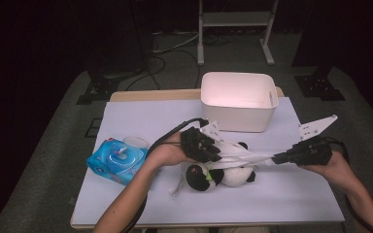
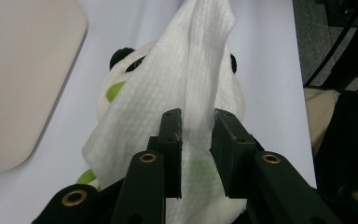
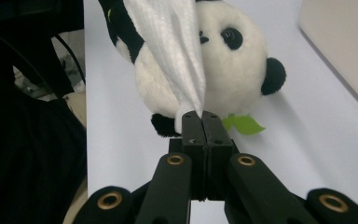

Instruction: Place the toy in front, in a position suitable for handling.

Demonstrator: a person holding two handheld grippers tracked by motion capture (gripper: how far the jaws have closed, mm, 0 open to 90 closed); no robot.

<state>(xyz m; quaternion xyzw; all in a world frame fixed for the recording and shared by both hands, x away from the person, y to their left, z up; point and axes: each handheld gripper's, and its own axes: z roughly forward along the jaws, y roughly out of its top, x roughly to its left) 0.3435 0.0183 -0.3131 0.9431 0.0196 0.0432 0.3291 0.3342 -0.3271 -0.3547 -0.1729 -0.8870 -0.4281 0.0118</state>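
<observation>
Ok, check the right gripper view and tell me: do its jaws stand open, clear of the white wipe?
No: the right gripper has its jaws pressed together on a corner of the white wipe, in front of the panda toy.

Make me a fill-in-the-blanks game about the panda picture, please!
1. Both grippers pinch a white ____ stretched over the toy panda.
2. The right gripper has its jaws fully ____ on it.
3. Behind the panda stands a white ____.
4. The blue pack of wipes lies to the ____ of the panda in the high view.

Missing words: wipe; shut; bin; left
</observation>
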